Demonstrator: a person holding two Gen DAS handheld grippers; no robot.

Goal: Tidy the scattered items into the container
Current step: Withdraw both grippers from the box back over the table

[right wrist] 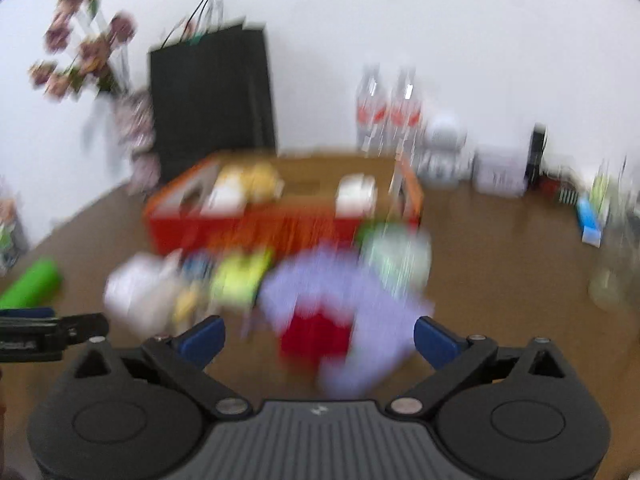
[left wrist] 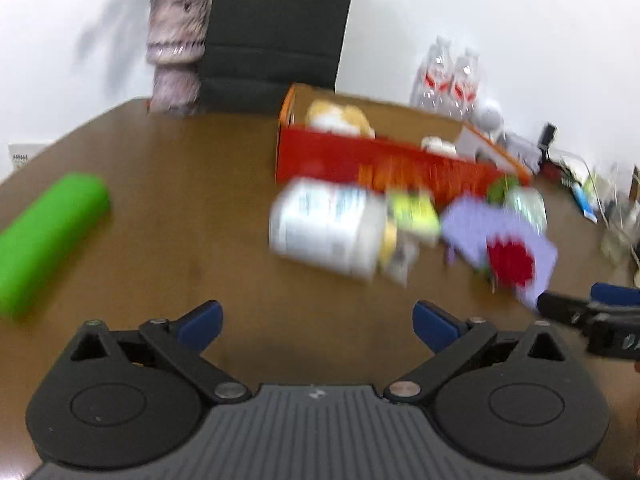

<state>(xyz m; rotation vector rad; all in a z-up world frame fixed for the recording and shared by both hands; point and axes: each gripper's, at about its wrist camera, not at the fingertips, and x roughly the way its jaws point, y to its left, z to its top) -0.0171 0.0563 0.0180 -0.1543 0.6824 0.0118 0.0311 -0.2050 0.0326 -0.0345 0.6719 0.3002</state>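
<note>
Both views are smeared, so fine detail is lost. The left gripper (left wrist: 318, 322) sits at the bottom of its frame with its blue fingers spread wide and nothing between them; the right gripper (right wrist: 319, 340) likewise stands open and empty at the bottom of its own frame. The box (left wrist: 360, 160), orange-red and open-topped, lies right of centre in the left view, and already holds a yellow-and-white soft thing (left wrist: 340, 118) and a small white item (left wrist: 438, 145). Just below the box in the frame, on the table (left wrist: 180, 208), the loose pile remains: a white can (left wrist: 328, 230) on its side, a yellow-green packet (left wrist: 414, 210) touching it, a lilac card (left wrist: 500, 236) with a red patch, and a pale green pack (left wrist: 526, 202) at the card's upper right. A green roll (left wrist: 48, 236) lies well apart at the left edge. In the right view the card fills the lower centre, its near edge lying between the open fingers, so my reading is that the step in hand is an approach to the next pick, most likely the card by the right gripper. The next move would call for a low, flat entry to pinch its thin edge, then a lift over the box's near wall. The left gripper points towards the can, which is wide and round and may roll if nudged.
</note>
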